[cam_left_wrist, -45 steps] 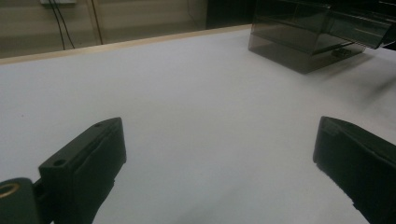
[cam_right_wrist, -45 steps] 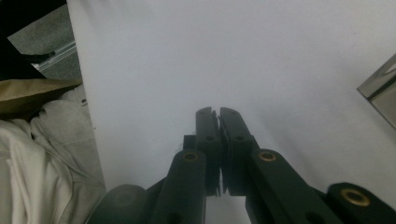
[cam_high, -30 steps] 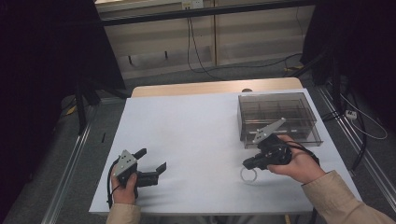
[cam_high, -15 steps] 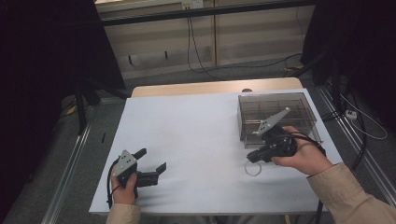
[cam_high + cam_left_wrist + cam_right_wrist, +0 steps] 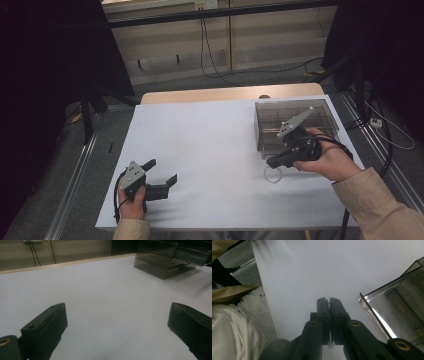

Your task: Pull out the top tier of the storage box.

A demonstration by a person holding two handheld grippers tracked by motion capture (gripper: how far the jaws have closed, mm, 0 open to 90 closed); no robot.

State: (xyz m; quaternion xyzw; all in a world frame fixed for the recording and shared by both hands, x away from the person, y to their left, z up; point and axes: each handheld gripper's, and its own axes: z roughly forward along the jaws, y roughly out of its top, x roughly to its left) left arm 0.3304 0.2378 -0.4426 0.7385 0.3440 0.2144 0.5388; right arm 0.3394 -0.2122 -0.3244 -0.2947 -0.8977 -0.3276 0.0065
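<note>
The right hand-held gripper (image 5: 273, 162) hangs low over the white table (image 5: 210, 145), just in front of a smoky transparent plastic box (image 5: 292, 125). Its black jaws are pressed together on a thin clear ring (image 5: 273, 174), a small round hoop of see-through plastic that hangs from the jaw tips and looks to lie almost flat just over the table sheet. In the right gripper view, the ring shows only as a pale sliver (image 5: 329, 341) squeezed between the two matte black jaws; it has no long axis to speak of. This gripper's jaws point toward the person's left and slightly back toward the near edge.

The box is rectangular with hard, glossy walls, its long side running across the table. Inner dividers split it into compartments, and what lies in them cannot be made out.

The left hand-held gripper (image 5: 161, 177) rests near the front left corner of the table, jaws spread wide with nothing between them. The table cover is smooth, matte and white, with a light wood edge at the far side.
</note>
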